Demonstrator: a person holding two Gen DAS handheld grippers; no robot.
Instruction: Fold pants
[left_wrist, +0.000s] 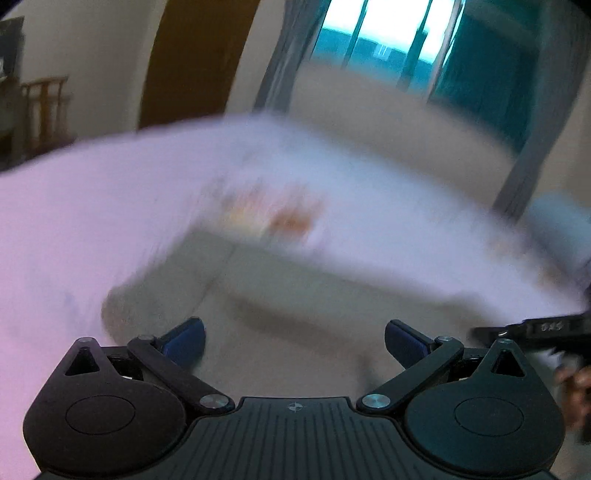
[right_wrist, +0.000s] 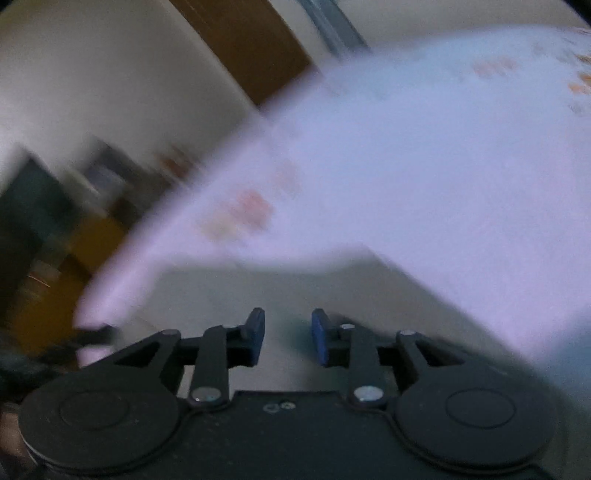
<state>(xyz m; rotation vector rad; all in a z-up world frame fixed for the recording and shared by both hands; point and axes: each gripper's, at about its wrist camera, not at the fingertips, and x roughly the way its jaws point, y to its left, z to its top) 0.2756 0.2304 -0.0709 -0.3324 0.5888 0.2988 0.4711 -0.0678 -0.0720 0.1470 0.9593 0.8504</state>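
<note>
While both tools gape empty, blurred pale bedding fronts curtained windows.

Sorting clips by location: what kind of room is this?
Probably a home bedroom: a bed with white floral sheet, a curtained window, a brown wooden door and a wooden chair.

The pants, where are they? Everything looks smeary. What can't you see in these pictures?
- Pants: left wrist view, motion blur; a pale greyish shape on the white sheet may be them, not sure.
- Sheet's orange print: right wrist view, too blurred to read.
- Right gripper: left wrist view, cut off by the edge.
- Left gripper: open, holds nothing.
</note>
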